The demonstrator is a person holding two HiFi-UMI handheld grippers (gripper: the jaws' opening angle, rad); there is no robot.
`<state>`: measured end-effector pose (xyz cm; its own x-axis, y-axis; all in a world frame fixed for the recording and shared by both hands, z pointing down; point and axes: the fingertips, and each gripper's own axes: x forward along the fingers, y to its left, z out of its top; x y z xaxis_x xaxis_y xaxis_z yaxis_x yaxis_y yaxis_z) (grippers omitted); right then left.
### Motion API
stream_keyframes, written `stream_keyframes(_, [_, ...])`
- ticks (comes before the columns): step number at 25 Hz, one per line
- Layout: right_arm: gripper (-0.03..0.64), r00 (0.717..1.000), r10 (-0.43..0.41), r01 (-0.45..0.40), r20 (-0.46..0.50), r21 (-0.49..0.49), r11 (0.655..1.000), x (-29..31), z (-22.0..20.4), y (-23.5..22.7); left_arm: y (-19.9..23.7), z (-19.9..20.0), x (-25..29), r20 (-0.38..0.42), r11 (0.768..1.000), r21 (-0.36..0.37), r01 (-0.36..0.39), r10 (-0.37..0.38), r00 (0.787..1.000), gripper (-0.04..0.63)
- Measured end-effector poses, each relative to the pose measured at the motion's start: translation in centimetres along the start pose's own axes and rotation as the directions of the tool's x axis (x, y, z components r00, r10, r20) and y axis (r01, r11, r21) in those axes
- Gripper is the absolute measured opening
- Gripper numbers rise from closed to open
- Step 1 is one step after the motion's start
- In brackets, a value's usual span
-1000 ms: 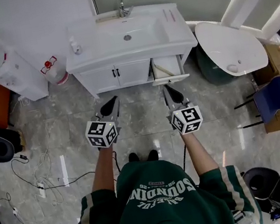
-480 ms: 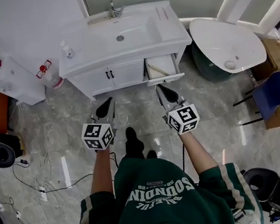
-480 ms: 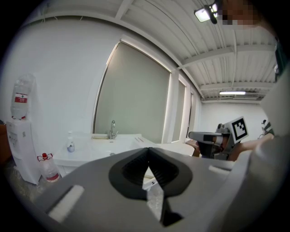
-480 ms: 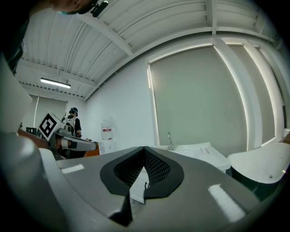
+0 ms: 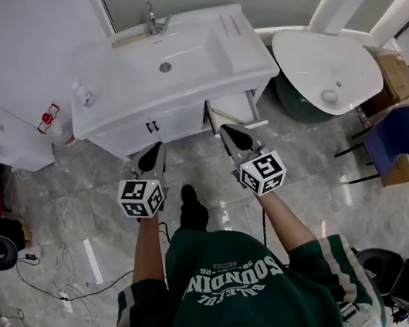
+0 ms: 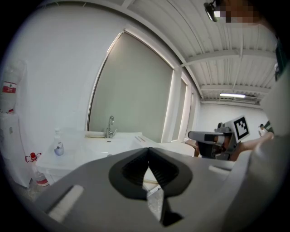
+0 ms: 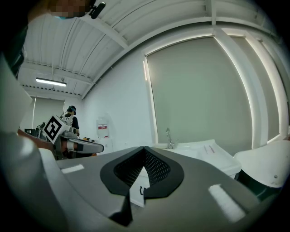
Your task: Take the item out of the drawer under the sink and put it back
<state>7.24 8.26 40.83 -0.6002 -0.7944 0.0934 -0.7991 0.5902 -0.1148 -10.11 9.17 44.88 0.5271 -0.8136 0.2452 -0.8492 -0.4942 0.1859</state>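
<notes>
The person stood on the grey tiled floor (image 5: 80, 212) facing the white sink (image 5: 248, 57), both arms held forward; the tap (image 5: 151, 18) rose at the back rim of the sink, and a soap bottle (image 5: 83, 94) stood on its left end. Under the sink the cabinet (image 5: 140, 131) had its two doors closed; to their right the drawer (image 5: 245, 103) was pulled out.

The left gripper (image 5: 157, 146) pointed at the cabinet doors without touching them; seen along its own jaws (image 6: 148, 152), the tips met and nothing was caught between them. The right gripper (image 5: 223, 128) hung just in front of the open drawer, its nose lying across the drawer's left edge as seen from above; its jaws (image 7: 144, 149) were likewise pressed together and empty.

Neither gripper had hold of the item; what lay in the drawer I could not make out, as the right gripper covered part of the opening and the rest looked plain white.

Well to the right stood a round table (image 5: 329, 70); a blue chair (image 5: 393, 141) stood beyond it.
</notes>
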Motion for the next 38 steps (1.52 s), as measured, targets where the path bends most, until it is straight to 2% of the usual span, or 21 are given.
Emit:
stream_keyframes(8, [0.002,0.998,-0.051,0.051,-0.033,-0.012,0.999,10.6,1.2,-3.2,8.0,2.8,8.1,-0.040,0.998,-0.016,0.054,-0.055,0.998,0.051])
stream_keyframes(14, [0.002,0.994,-0.093,0.093,-0.057,-0.001,0.996,14.6,1.2,-6.0,10.7,3.6,12.9,-0.061,0.994,-0.034,0.103,-0.105,0.993,0.051])
stream_keyframes(23, [0.002,0.985,-0.162,0.162,-0.062,-0.008,0.987,14.8,0.9,-9.9,8.9,3.0,17.5,-0.087,0.983,-0.045,0.179,-0.183,0.979,0.050])
stream_keyframes(31, [0.002,0.989,-0.135,0.135,-0.058,-0.012,0.991,15.2,1.3,-13.9,7.2,3.5,20.5,-0.086,0.986,-0.051,0.158,-0.162,0.983,0.051])
stream_keyframes(38, [0.002,0.992,-0.115,0.116,-0.058,0.000,0.993,15.3,1.2,-15.6,6.8,2.8,21.3,-0.113,0.988,-0.060,0.139,-0.146,0.983,0.051])
